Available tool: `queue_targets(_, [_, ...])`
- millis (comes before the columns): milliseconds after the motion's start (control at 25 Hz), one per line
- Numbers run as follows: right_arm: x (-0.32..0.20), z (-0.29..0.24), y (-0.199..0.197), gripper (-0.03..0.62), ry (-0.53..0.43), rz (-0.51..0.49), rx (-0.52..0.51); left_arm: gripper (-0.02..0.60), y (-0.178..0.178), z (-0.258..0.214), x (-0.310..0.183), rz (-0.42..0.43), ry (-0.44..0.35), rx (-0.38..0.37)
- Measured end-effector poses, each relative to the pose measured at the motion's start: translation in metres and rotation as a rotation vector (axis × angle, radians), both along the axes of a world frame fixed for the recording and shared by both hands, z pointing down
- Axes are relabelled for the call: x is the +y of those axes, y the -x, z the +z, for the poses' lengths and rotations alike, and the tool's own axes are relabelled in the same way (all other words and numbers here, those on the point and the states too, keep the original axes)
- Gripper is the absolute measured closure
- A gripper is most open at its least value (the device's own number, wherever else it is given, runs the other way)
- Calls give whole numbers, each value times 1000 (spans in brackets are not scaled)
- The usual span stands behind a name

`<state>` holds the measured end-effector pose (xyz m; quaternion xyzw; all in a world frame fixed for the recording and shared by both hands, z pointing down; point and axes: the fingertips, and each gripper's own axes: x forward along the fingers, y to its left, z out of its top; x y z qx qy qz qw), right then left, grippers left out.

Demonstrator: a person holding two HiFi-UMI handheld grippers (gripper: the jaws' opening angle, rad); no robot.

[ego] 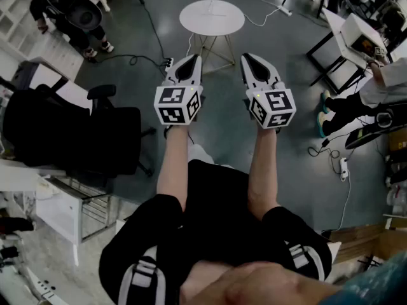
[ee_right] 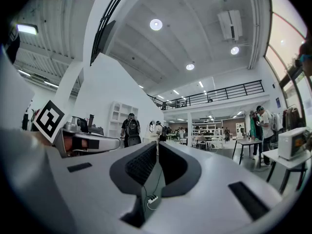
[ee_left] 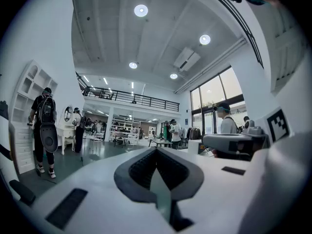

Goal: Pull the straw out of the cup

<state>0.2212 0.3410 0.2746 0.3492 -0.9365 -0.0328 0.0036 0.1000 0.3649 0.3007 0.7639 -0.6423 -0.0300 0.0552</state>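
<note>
Cup, straw: neither in view. Left gripper (ego: pixel 193 59), right gripper (ego: pixel 249 57): jaws closed, empty, held over floor near round table (ego: pixel 212 18). Locate cup first; open jaws before approach.

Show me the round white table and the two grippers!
round white table (ego: pixel 212 16): head view, middle of its top.
left gripper (ego: pixel 196 58): head view, its closed jaw tips.
right gripper (ego: pixel 245 56): head view, its closed jaw tips.
</note>
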Motion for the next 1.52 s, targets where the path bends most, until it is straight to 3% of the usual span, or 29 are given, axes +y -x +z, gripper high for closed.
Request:
queue_targets(280, [-9,-11,-9,571,-22,22,-8,574,-3,-13,-12,19,-15,19])
queue_targets(560, [-24,-14,-13,571,-20,15,-26,574,-11,-26,-24,36,-56,-13])
queue_targets(720, [-39,-5,-11,571,-16,19,-5,574,-1,-15,-45,30,-49,23])
queue_targets(960, [-67,4,-33,571,42,54,-40,574,-20,-4,-71,79,-19,36])
queue_targets(1320, [-105,31,8,572,113,0,-42,574,8,19,-113,63,56,33])
queue_targets(1520, [-134,39,29,571,140,-23,-44,574,9,30,-148,99,91,24])
